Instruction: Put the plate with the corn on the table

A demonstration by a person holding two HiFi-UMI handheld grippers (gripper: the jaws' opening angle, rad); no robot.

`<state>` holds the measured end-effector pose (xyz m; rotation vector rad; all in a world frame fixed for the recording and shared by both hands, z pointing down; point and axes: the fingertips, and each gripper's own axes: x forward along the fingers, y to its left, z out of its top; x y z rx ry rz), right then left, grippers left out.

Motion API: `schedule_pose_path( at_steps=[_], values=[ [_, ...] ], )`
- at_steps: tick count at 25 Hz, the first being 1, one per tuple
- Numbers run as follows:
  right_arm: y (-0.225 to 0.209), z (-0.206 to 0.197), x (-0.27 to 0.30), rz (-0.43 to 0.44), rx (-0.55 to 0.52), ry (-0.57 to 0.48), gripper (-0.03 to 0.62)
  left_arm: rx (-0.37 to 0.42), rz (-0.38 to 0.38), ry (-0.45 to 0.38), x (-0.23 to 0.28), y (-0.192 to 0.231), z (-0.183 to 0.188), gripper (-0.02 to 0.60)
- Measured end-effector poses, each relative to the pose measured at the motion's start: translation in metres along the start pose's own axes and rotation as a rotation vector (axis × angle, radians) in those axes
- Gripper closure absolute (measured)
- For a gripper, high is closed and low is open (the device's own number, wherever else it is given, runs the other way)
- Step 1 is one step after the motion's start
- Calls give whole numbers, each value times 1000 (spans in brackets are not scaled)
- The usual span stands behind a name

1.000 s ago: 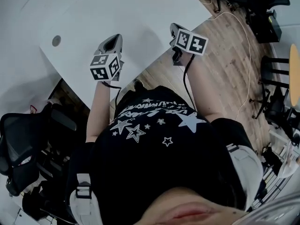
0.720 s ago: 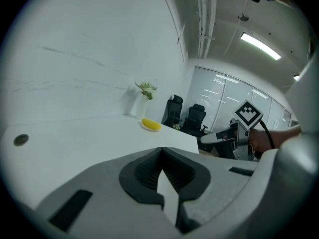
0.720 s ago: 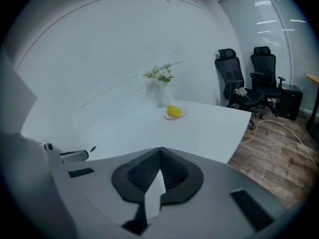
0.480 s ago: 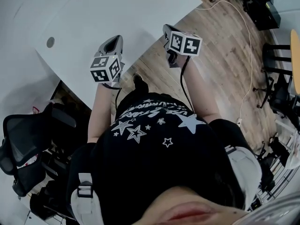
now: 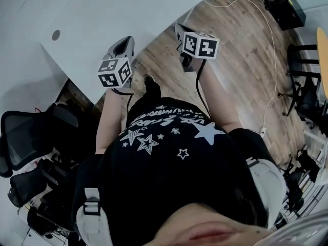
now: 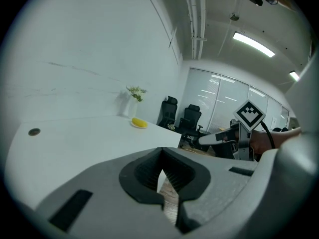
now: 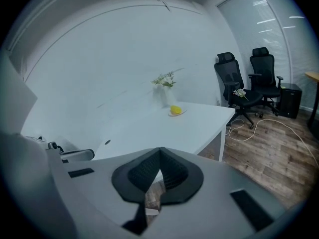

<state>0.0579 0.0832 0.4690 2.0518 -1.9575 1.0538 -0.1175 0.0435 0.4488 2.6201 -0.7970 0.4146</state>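
Left claw point(image 5: 124, 41): pressed together, nothing between its pads; it hangs over the near edge of the counter point(image 5: 118, 9).
Right claw point(image 5: 179, 31): pressed together and empty, over the wooden floor point(image 5: 241, 50) just right of the counter's near edge.
Plate with the corn point(image 7: 176, 111): on the far part of the counter, just in front of the vase point(image 7: 164, 92) by the wall.
Plate to left claw: well apart, far ahead and slightly left of the claw's line in the left gripper view.
Plate to right claw: well apart, far ahead, slightly right of the claw's line in the right gripper view.
Head view: plate out of frame.
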Motion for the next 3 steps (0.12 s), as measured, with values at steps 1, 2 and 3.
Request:
schedule_pose_path(
  at_steps=[1,2,3],
  values=[
    [1,-3,-7,2,-3,-2,588,2,0,-4,-6,-6,-1,577],
    [3,-6,-15,4,-6,-5,588,4,0,-7,-11,-11,-3,577],
    [4,-9,-22,6,-8,-8,588,6,-1,-11,-17,-17,-4,577]
  ],
)
